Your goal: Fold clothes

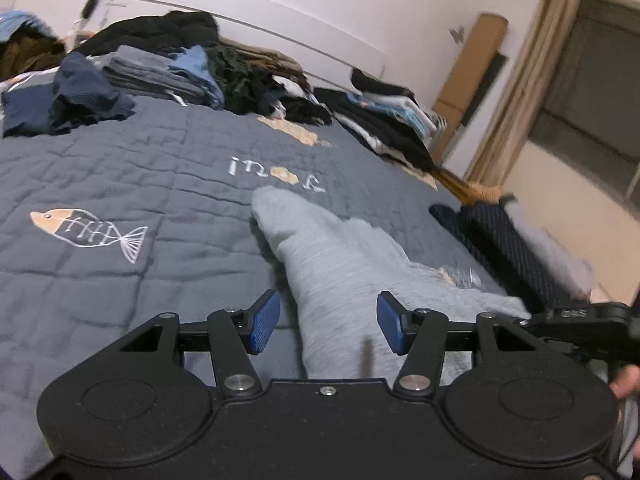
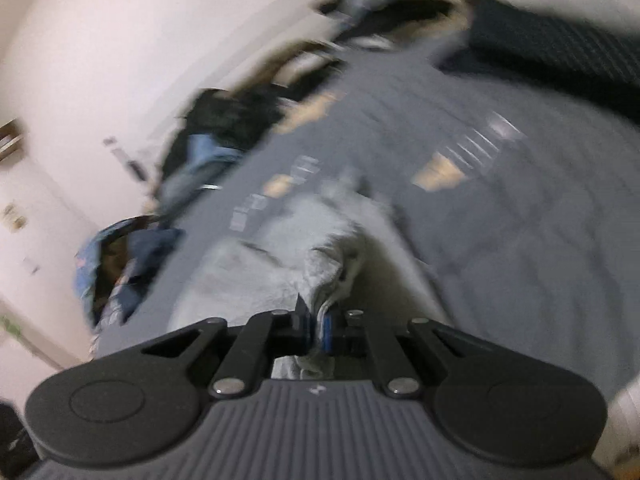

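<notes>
Right gripper point(image 2: 318, 326) is pinching an edge of the grey garment point(image 1: 340, 264) on the quilt point(image 1: 120, 168), likely to pull a fold, while left gripper point(image 1: 328, 320) is waiting half open astride it, gripping nothing.

A sweater point(image 1: 340, 264) is lying on the bedspread point(image 1: 120, 184), stretching away from the left gripper point(image 1: 328, 322), whose fingers are standing apart on either side of it. The right gripper point(image 2: 318, 326) is pinching the sweater's edge. Piles of clothes point(image 1: 160, 68) are sitting along the far side of the bed, against the wall point(image 1: 320, 4), with a curtain point(image 1: 532, 76) hanging to the right
</notes>
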`<control>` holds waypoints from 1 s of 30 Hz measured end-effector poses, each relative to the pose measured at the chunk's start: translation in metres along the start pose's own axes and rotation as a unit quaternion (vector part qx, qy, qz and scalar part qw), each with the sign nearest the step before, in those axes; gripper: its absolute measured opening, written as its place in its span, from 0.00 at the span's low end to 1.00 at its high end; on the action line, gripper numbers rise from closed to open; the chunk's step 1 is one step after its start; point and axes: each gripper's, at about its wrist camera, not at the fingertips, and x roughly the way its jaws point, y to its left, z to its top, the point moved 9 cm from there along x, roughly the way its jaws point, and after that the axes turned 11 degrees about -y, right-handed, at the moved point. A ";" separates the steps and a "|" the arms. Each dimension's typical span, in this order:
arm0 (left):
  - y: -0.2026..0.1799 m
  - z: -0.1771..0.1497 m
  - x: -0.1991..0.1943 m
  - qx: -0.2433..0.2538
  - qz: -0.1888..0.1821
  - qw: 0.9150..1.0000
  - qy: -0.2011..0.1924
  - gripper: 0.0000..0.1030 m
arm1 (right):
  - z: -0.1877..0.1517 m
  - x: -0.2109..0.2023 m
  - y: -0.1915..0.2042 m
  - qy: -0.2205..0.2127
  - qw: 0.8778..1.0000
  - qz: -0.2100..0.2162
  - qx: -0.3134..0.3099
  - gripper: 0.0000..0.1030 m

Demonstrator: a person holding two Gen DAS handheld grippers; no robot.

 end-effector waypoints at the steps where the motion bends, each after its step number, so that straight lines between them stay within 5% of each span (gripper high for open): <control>1: -0.007 -0.002 0.000 0.025 -0.003 1.000 0.002 0.52 | -0.002 0.003 -0.010 0.006 1.000 -0.009 0.015 0.05; 4: -0.039 -0.011 -0.005 0.157 -0.022 0.987 0.007 0.54 | 0.001 0.003 -0.007 0.004 1.000 0.013 0.022 0.05; 9: -0.078 -0.042 -0.016 0.349 -0.033 0.937 -0.002 0.60 | 0.004 0.002 0.000 0.000 0.999 0.035 0.025 0.05; 12: -0.086 -0.064 -0.013 0.437 -0.010 0.899 -0.012 0.63 | 0.006 0.003 0.001 -0.001 0.999 0.038 0.028 0.05; 18: -0.094 -0.102 0.010 0.592 0.023 0.804 -0.039 0.67 | 0.007 0.004 0.003 0.000 0.998 0.046 0.033 0.05; 22: -0.092 -0.115 0.025 0.640 0.044 0.766 -0.047 0.68 | 0.008 0.003 0.001 -0.003 0.998 0.045 0.038 0.05; 24: -0.088 -0.119 0.023 0.636 0.029 0.771 -0.001 0.68 | 0.011 0.002 -0.005 -0.004 0.997 0.052 0.065 0.05; 26: -0.090 -0.115 0.012 0.624 0.011 0.781 -0.008 0.69 | 0.012 0.002 -0.008 -0.001 0.996 0.054 0.076 0.05; 30: -0.089 -0.113 0.021 0.651 0.046 0.757 -0.042 0.70 | 0.009 0.005 -0.009 0.004 0.996 0.048 0.071 0.05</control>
